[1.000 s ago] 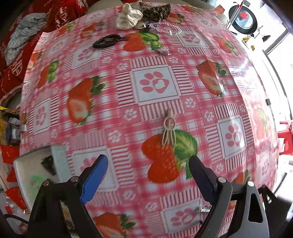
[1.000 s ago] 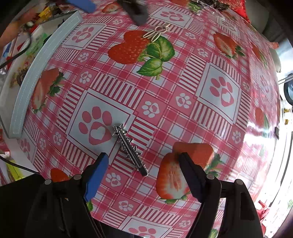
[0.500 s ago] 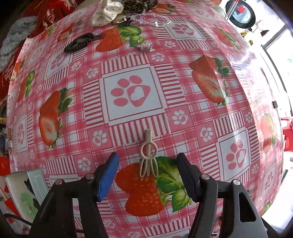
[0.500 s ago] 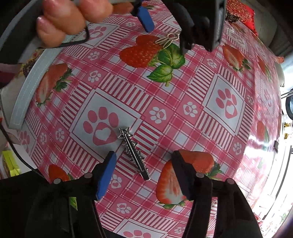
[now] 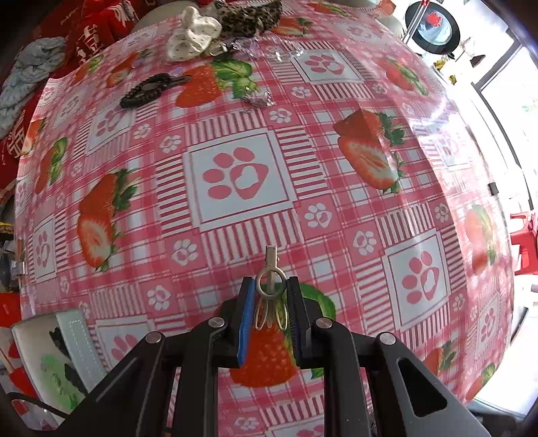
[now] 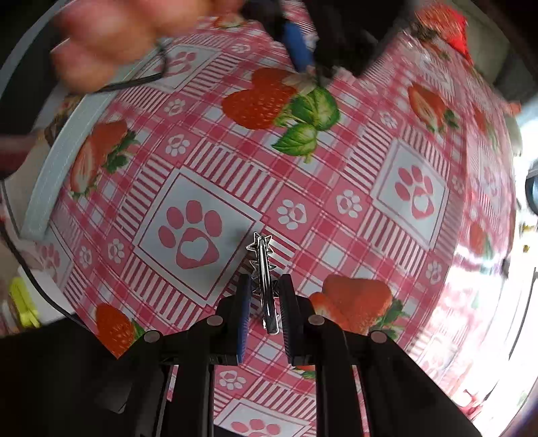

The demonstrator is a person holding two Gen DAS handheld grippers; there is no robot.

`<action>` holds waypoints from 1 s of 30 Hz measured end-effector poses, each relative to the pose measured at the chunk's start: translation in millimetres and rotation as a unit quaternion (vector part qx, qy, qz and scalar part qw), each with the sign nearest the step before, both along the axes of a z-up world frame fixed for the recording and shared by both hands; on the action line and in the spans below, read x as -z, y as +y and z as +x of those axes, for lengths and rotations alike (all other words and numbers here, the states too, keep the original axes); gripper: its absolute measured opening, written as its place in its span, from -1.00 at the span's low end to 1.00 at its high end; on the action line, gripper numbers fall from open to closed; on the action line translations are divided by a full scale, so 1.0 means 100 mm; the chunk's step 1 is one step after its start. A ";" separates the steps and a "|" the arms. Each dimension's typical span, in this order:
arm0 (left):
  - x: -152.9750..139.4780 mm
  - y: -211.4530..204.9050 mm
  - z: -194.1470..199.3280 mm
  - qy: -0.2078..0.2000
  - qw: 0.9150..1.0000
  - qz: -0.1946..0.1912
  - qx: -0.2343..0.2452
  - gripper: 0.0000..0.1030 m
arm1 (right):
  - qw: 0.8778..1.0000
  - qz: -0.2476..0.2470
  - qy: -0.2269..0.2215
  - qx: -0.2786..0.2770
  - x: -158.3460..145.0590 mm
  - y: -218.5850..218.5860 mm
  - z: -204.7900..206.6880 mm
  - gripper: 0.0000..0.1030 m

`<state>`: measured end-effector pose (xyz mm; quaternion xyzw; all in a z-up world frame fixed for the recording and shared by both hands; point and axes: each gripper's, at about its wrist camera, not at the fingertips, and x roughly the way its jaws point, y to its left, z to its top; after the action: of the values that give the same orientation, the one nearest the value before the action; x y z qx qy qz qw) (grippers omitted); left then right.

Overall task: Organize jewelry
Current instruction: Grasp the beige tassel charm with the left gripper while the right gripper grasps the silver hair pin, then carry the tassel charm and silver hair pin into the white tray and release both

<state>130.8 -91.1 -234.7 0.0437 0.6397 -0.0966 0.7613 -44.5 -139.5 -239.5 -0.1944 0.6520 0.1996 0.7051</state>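
A beige hair clip lies on the strawberry tablecloth. My left gripper points down over it, its jaws closing, and both pads touch the clip's sides. In the right wrist view a silver clip with a star tip lies lengthwise between the fingers of my right gripper. Those jaws are closing too, with the pads against the clip's spikes. At the top of that view, blurred, are the left gripper's blue pad and the person's hand.
A pale blue box with small items inside sits at the table's near left edge; its rim also shows in the right view. Far across the table lie a black hair tie, a white scrunchie, a leopard scrunchie and a small clear piece.
Both pairs of jaws closed from wide open onto their clips. The left gripper moved forward over the beige clip. The silver clip turned from slanted to in line with the right fingers.
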 end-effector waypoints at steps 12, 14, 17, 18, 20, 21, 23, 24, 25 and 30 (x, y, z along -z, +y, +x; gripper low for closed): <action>-0.40 0.32 -0.37 -0.013 0.999 -0.020 -0.025 -0.51 | 0.973 0.095 0.065 0.199 -0.15 -0.71 0.42 -0.72; -0.40 0.34 -0.42 -0.017 0.999 -0.020 -0.024 -0.51 | 0.967 0.104 0.070 0.220 -0.16 -0.80 0.46 -0.72; -0.44 0.41 -0.50 -0.018 0.999 -0.017 -0.022 -0.51 | 0.961 0.117 0.075 0.240 -0.19 -0.88 0.48 -0.72; -0.45 0.41 -0.52 -0.018 0.999 -0.016 -0.021 -0.51 | 0.960 0.118 0.075 0.244 -0.20 -0.90 0.49 -0.72; -0.48 0.45 -0.59 -0.017 1.000 -0.015 -0.021 -0.51 | 0.959 0.116 0.074 0.246 -0.22 -0.88 0.49 -0.72; -0.48 0.47 -0.60 -0.017 1.000 -0.015 -0.022 -0.51 | 0.960 0.115 0.074 0.246 -0.25 -0.89 0.46 -0.72; -0.52 0.51 -0.67 -0.017 0.999 -0.015 -0.024 -0.51 | 0.961 0.114 0.073 0.242 -0.27 -0.82 0.49 -0.72; -0.54 0.53 -0.70 -0.017 0.999 -0.015 -0.025 -0.51 | 0.961 0.114 0.071 0.241 -0.29 -0.81 0.44 -0.72; -0.55 0.55 -0.73 -0.019 0.999 -0.015 -0.026 -0.51 | 0.962 0.115 0.070 0.239 -0.31 -0.79 0.45 -0.72; -0.67 0.70 -0.86 -0.030 0.999 -0.015 -0.032 -0.51 | 0.964 0.119 0.060 0.229 -0.42 -0.65 0.49 -0.72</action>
<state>45.1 -21.5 -167.3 0.0152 0.6158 -0.0805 0.7836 4.3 -204.6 -197.4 0.0574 0.6917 0.1205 0.7098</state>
